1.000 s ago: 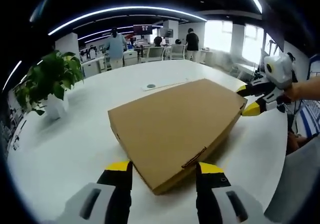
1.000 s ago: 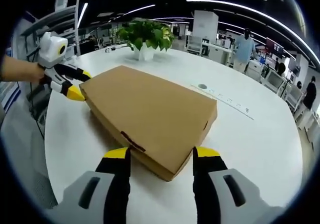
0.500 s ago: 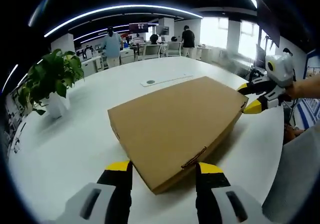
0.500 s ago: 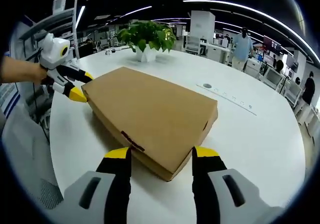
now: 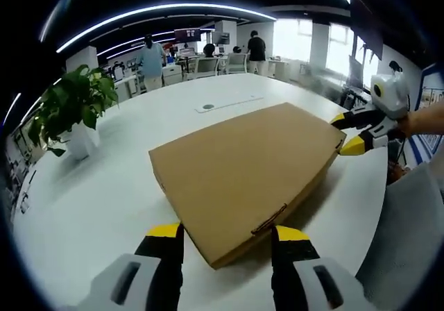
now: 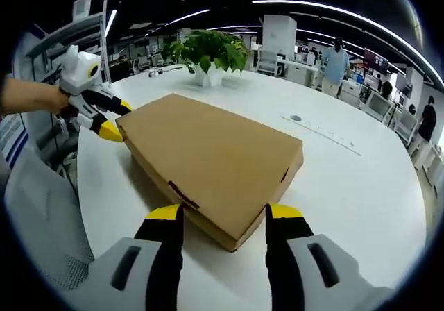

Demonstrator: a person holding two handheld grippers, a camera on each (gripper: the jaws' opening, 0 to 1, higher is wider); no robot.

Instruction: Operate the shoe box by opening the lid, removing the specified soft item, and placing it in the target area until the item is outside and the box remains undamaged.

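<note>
Lid still shut, the shoe box lies flat on the white table with the left gripper and right gripper spread wide astride opposite corners, so lifting evenly at both should spare the cardboard.

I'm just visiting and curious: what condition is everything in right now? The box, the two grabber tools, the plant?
Shoe box: lid closed, lying flat on the white table.
Left gripper: jaws open, set either side of one box corner.
Right gripper: jaws open, set either side of the opposite corner.
Potted plant: upright on the table, apart from the box.
</note>
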